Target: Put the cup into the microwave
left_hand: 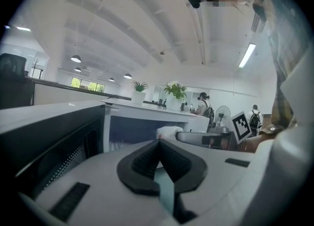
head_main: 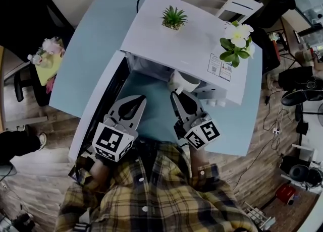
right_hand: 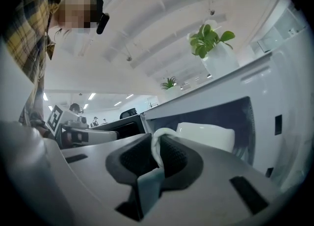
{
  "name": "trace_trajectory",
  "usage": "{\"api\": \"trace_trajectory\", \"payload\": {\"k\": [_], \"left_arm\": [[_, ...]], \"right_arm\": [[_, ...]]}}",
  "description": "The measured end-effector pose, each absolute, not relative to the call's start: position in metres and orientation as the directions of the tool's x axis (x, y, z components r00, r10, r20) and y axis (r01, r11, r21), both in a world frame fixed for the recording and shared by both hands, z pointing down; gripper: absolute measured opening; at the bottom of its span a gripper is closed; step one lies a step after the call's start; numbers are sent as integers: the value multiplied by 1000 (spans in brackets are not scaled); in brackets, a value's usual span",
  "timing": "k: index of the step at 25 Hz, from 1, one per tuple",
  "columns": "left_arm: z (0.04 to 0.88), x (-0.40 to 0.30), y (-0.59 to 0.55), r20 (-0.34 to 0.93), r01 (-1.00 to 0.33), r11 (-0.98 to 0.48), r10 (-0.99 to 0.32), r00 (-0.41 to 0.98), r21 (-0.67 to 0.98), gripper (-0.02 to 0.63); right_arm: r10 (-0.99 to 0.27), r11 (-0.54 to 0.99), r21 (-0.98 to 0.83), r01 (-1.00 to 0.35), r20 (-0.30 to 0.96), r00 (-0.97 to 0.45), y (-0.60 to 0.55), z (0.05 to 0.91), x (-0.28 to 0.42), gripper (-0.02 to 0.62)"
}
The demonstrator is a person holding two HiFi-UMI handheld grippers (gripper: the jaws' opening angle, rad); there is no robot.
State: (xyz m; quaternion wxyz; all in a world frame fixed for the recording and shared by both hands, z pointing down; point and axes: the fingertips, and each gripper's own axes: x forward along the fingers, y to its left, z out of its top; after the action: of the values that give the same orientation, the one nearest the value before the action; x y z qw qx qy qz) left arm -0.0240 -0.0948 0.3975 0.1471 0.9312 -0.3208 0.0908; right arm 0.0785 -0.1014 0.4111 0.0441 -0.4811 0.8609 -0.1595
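Observation:
A white cup (head_main: 182, 80) hangs at the mouth of the white microwave (head_main: 186, 39), held by its handle. My right gripper (head_main: 175, 93) is shut on that handle; in the right gripper view the white handle (right_hand: 156, 146) is pinched between the dark pads and the cup body (right_hand: 206, 135) sits in front of the oven cavity. My left gripper (head_main: 142, 98) is shut with nothing in it, hovering over the blue table beside the open microwave door (head_main: 98, 111). In the left gripper view its jaws (left_hand: 158, 144) meet, and the cup (left_hand: 169, 132) shows beyond them.
A small green plant (head_main: 173, 17) and a white-flowered plant (head_main: 235, 41) stand on top of the microwave. The light blue table (head_main: 96, 44) carries the oven; a chair with flowers (head_main: 46, 57) is at the left. Wooden floor and cables lie to the right.

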Motion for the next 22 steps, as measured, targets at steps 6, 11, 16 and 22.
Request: {"api": "trace_trajectory", "payload": {"k": [6,11,16,22], "left_arm": [[401,-24,-90,274,-627,-748,-570,775,216,-9],[405,-23,-85,283,-625,-749,-564,776,219,-10],[407,-26,-82,293,-634,-741,-570,768,219,-9],[408,-27,-80,298,-642,-736,-577,761,216,-9]], "right_arm": [[-833,506,-287,-813,79,-547,-113,417,72,60],[-831,517,-253,-817,79,-550,-119,422,67,60],[-826,527,-225,-819,91,-556,-124,428,64,60],[-817,545,-175,-820,111,-566,-129,439,61,60]]}}
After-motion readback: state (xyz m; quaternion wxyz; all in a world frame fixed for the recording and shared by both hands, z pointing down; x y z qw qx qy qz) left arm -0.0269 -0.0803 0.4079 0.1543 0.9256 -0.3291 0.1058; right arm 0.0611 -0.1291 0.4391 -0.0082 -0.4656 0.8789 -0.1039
